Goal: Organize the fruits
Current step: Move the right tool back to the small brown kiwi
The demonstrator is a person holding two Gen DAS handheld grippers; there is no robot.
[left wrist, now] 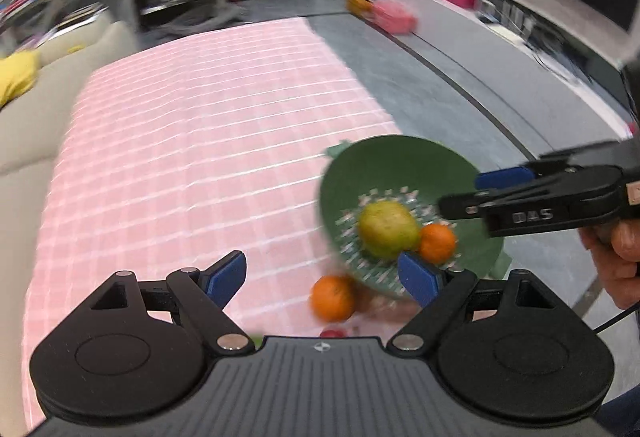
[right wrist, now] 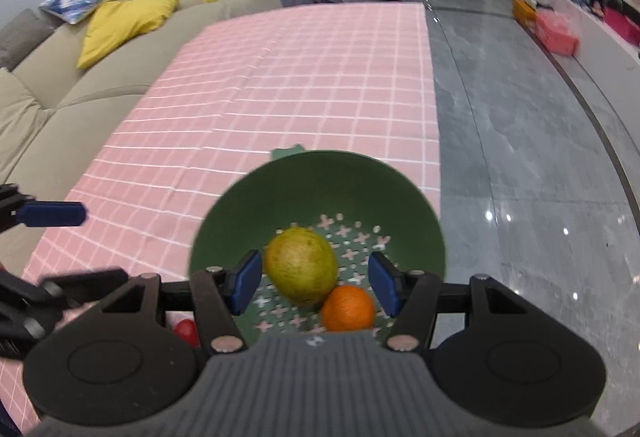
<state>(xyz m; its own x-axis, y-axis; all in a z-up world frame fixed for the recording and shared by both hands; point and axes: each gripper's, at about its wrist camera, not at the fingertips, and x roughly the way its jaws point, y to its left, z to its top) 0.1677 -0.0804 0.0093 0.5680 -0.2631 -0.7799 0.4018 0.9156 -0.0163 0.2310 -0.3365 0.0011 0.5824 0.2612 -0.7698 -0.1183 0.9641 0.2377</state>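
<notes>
A green colander bowl (left wrist: 400,165) (right wrist: 320,189) sits near the table's right edge. It holds a yellow-green fruit (left wrist: 387,229) (right wrist: 301,267) and an orange (left wrist: 437,243) (right wrist: 348,308). A second orange (left wrist: 333,298) lies on the cloth just left of the bowl, with a small red fruit (left wrist: 332,333) (right wrist: 186,331) nearer to me. My left gripper (left wrist: 322,275) (right wrist: 68,249) hovers wide open and empty above the loose orange. Over the bowl, my right gripper (right wrist: 316,287) (left wrist: 464,193) is open; its pads stand apart from the fruit below.
A pink checked cloth (right wrist: 280,97) covers the table. A beige sofa (right wrist: 60,109) with a yellow cushion (right wrist: 120,25) runs along the left. Grey floor (right wrist: 520,157) drops off right of the bowl. A person's hand (left wrist: 616,249) grips the right gripper.
</notes>
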